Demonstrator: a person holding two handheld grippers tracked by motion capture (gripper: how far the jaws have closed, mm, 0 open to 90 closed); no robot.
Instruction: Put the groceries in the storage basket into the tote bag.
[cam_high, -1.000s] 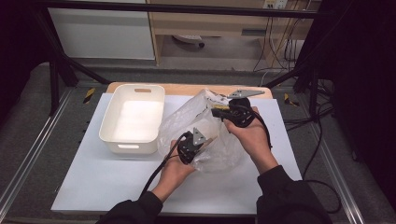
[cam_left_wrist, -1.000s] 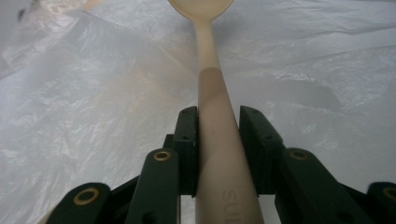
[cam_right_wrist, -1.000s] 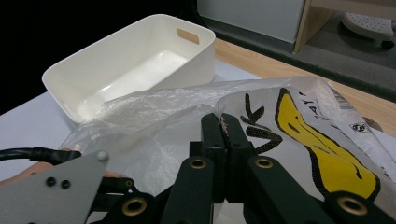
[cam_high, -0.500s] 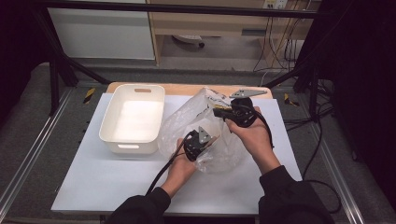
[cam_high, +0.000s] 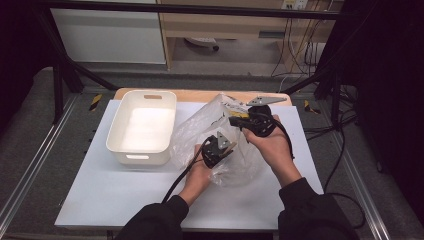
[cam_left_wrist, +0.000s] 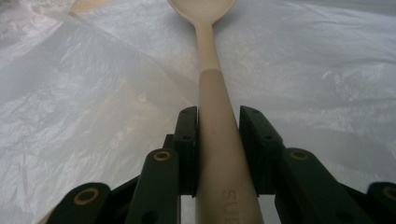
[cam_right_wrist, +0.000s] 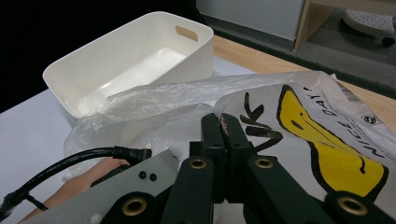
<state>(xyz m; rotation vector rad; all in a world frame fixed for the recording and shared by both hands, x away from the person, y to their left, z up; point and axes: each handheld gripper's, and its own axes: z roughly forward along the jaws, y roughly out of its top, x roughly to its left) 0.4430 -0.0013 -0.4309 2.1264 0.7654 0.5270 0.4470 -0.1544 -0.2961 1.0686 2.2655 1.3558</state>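
A crumpled clear plastic bag with a yellow print lies on the white table, right of a white bin. My left gripper is shut on the handle of a pale wooden spoon, whose bowl points away over the bag's film. In the left gripper view the jaws press the handle from both sides. My right gripper holds the bag's upper edge off the table. Seen from the right gripper view, its jaws are pinched together on the film.
The empty white bin with handle slots stands at the left of the table. A wooden board lies along the far edge. Black cables trail from both grippers; metal rails border the table.
My left gripper has shifted a little to the right with the spoon, nearer the right gripper. The right gripper has stayed in place on the bag.
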